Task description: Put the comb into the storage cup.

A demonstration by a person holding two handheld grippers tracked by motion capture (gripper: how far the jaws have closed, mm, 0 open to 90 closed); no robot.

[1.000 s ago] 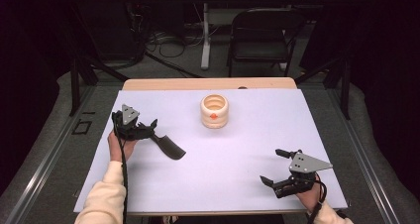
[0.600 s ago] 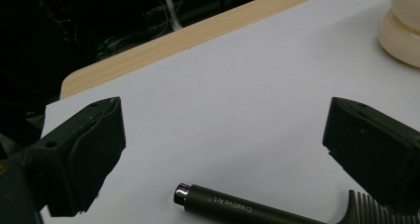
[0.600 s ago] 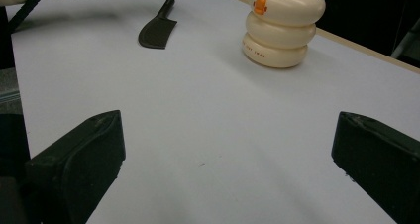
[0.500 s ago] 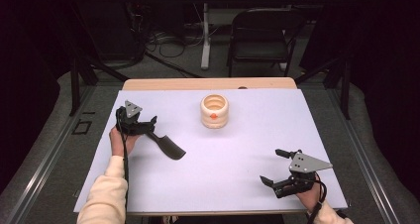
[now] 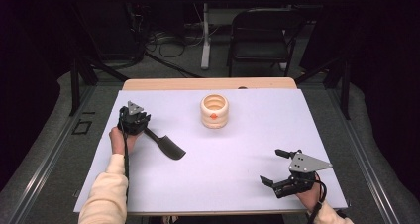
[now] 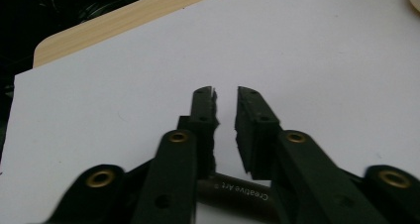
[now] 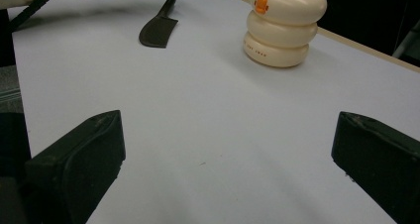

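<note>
We see the left gripper (image 5: 141, 126), jaws just closing, clamped on the handle of a black spatula (image 5: 166, 144); its blade lies on the white table (image 5: 237, 159) beyond. The right gripper (image 5: 275, 167) rests wide open, holding nothing, well apart from the cream ringed cup (image 5: 214, 111).

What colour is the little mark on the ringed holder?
Orange, on the cream ringed holder; clearest in the right gripper view.
</note>
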